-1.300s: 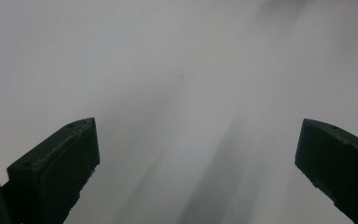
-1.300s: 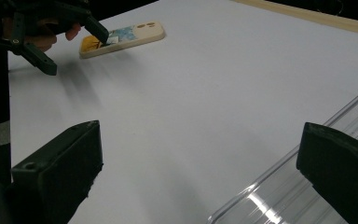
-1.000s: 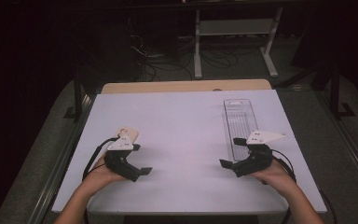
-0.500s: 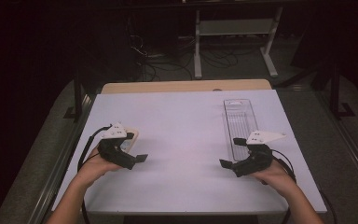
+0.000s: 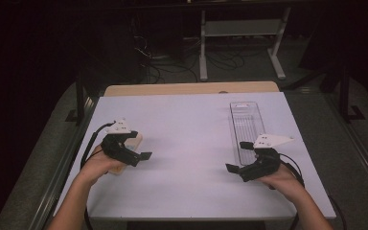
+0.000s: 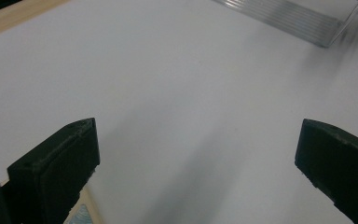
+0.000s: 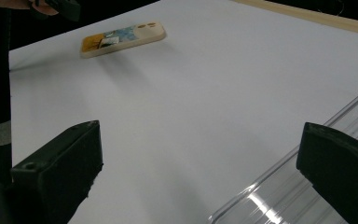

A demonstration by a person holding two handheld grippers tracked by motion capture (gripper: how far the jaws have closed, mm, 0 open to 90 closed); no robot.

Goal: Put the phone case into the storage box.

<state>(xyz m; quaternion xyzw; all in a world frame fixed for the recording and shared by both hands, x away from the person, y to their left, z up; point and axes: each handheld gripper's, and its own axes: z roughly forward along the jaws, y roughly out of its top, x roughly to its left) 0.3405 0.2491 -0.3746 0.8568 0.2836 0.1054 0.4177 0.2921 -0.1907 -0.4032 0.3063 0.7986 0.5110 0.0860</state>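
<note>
Beige phone case [image 7: 122,37] lies flat at lower left, beneath the left gripper [image 5: 135,150]. Clear plastic tray [image 5: 247,128] sits right of centre, just beyond the right gripper [image 5: 238,158]. Both grippers' jaws stand wide apart, holding nothing.

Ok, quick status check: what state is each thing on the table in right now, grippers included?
Left gripper: open, holding nothing, above the phone case.
Right gripper: open, holding nothing, at the tray's near end.
Phone case: lying flat on the table, free of both grippers.
Clear tray: empty, upright on the table's right side.
Table: covered by a white sheet.
</note>
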